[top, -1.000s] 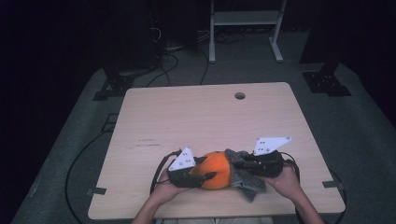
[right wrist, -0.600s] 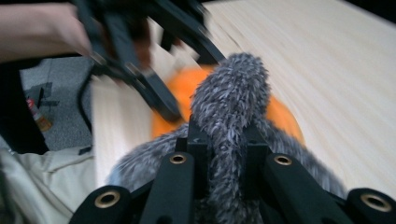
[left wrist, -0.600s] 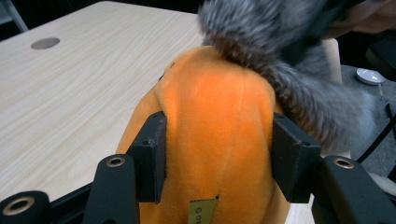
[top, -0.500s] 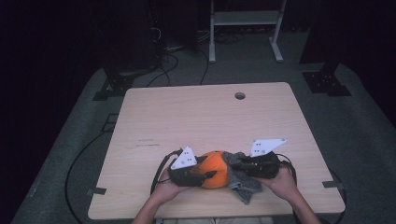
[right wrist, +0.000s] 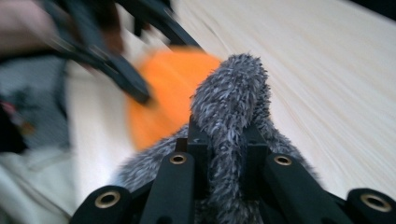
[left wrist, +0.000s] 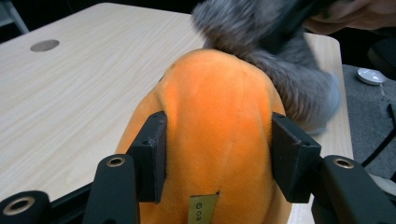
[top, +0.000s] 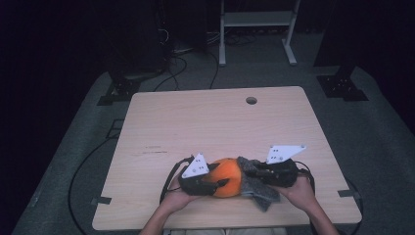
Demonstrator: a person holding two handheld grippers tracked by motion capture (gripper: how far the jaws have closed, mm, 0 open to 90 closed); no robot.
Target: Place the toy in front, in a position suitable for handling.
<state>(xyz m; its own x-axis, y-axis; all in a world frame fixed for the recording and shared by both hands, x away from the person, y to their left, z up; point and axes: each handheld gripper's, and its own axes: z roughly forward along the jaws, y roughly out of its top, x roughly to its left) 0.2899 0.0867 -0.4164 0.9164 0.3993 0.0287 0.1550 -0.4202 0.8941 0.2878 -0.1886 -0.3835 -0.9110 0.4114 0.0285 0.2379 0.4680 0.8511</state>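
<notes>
Tabletop [top: 205, 122], near edge: your left tool [left wrist: 219, 161] clamps the round orange plush toy [top: 226, 176], while your right tool [right wrist: 223, 154] pinches shut on its shaggy grey fur part [right wrist: 229, 107], both tools level, facing each other.

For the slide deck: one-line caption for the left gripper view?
Left gripper clamped on the orange plush, grey fuzzy fabric bunched behind it over the wooden table.

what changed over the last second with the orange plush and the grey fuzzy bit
Hardly anything. The right gripper edged slightly toward the left gripper, staying shut on the grey furry part. The left gripper kept its hold on the orange plush, which remains at the table's near edge.
</notes>
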